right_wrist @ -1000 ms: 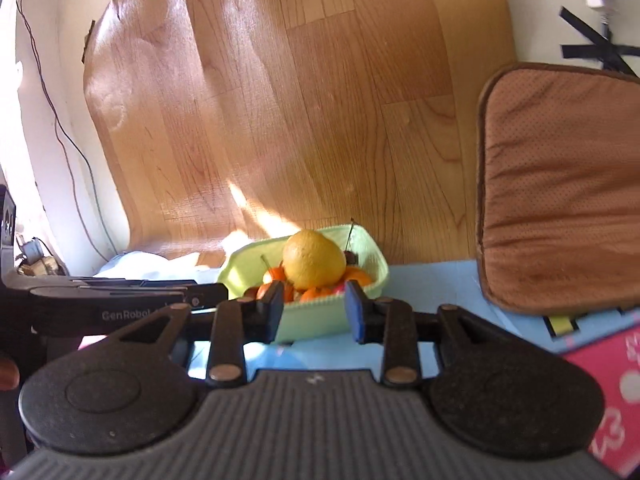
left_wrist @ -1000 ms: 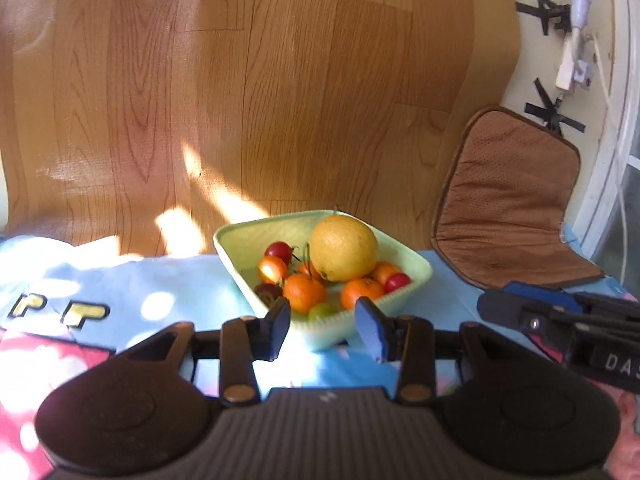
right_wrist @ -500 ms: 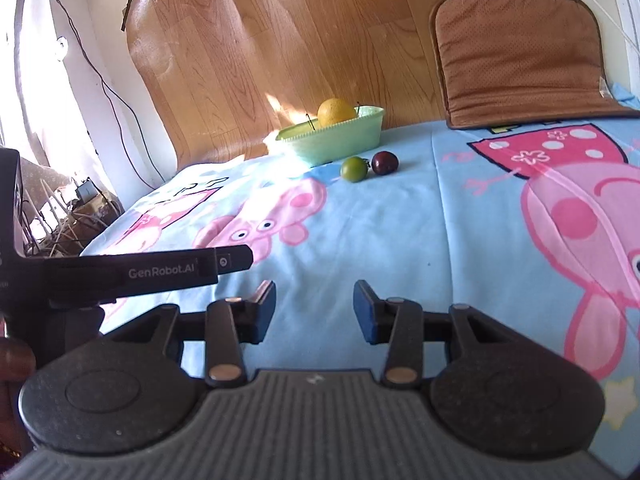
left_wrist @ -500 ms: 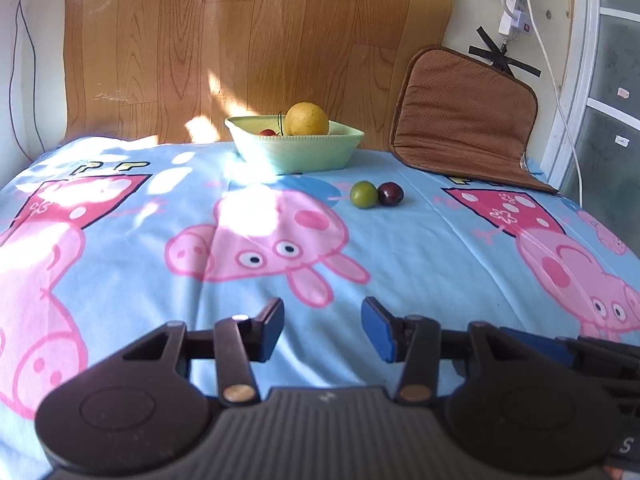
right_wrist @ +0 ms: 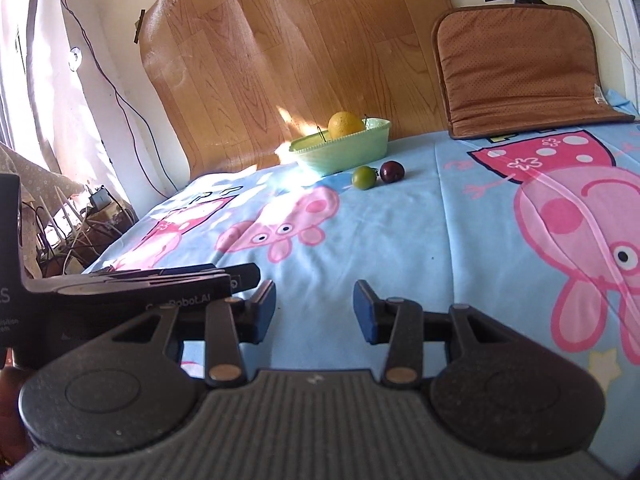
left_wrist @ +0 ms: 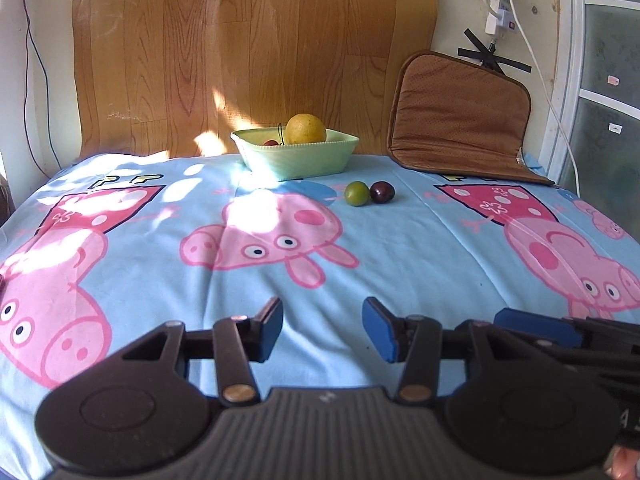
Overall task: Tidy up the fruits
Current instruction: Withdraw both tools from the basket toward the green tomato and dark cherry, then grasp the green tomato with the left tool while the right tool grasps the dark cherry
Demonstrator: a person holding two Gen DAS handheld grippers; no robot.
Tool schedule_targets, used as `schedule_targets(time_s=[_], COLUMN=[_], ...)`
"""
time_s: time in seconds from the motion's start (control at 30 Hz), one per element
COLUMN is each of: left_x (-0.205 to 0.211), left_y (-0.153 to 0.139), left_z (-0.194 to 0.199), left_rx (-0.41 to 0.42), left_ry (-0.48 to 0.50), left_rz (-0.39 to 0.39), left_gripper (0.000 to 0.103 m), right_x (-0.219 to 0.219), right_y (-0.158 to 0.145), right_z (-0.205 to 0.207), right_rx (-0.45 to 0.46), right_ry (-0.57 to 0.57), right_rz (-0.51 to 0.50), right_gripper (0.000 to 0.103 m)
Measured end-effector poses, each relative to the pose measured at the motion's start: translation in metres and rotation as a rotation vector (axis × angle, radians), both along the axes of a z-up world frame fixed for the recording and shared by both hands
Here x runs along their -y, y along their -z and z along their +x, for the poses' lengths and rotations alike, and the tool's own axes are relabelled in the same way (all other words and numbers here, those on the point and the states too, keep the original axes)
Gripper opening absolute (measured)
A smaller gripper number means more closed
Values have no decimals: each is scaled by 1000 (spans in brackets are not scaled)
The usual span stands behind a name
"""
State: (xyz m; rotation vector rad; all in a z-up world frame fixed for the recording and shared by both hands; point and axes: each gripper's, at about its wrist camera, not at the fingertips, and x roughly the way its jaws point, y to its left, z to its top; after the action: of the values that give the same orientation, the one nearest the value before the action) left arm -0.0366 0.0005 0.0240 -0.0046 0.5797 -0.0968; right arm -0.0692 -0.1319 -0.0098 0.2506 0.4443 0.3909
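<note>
Left wrist view: the left claw (left_wrist: 322,328) hangs low over the near edge of the bed (left_wrist: 420,248), its blue-padded fingers (left_wrist: 272,320) spread apart with nothing between them. Across the bed, close to the far edge, stands a pale green bowl (left_wrist: 298,158) holding a large yellow-orange fruit (left_wrist: 305,129) and a small red one (left_wrist: 271,143) that only just shows over the rim. A green fruit (left_wrist: 356,194) and a dark purple fruit (left_wrist: 382,192) lie on the sheet just in front of the bowl toward its right end; the two sit side by side, seemingly touching. A brown cushion (left_wrist: 460,116) leans against the wall at the far right corner of the bed, and a wood-patterned sheet (left_wrist: 256,52) covers the wall behind the bowl.

In the right wrist view, the right claw (right_wrist: 314,307) also sits at the near edge of the bed, its fingers apart and empty, well away from the fruit. The body of the left tool shows at the left side of this view.
</note>
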Motion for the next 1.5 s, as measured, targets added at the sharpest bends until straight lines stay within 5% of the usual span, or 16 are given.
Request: schedule_targets(time_s=[1.5], left_x=[0], left_y=[18], left_z=[49], left_rx=[-57], left_ry=[-29], left_rz=[70], left_gripper=[55], right_x=[14], right_y=[7], right_z=[35], right_rx=[-37], right_ry=[58], right_rz=[-1], right_gripper=[46])
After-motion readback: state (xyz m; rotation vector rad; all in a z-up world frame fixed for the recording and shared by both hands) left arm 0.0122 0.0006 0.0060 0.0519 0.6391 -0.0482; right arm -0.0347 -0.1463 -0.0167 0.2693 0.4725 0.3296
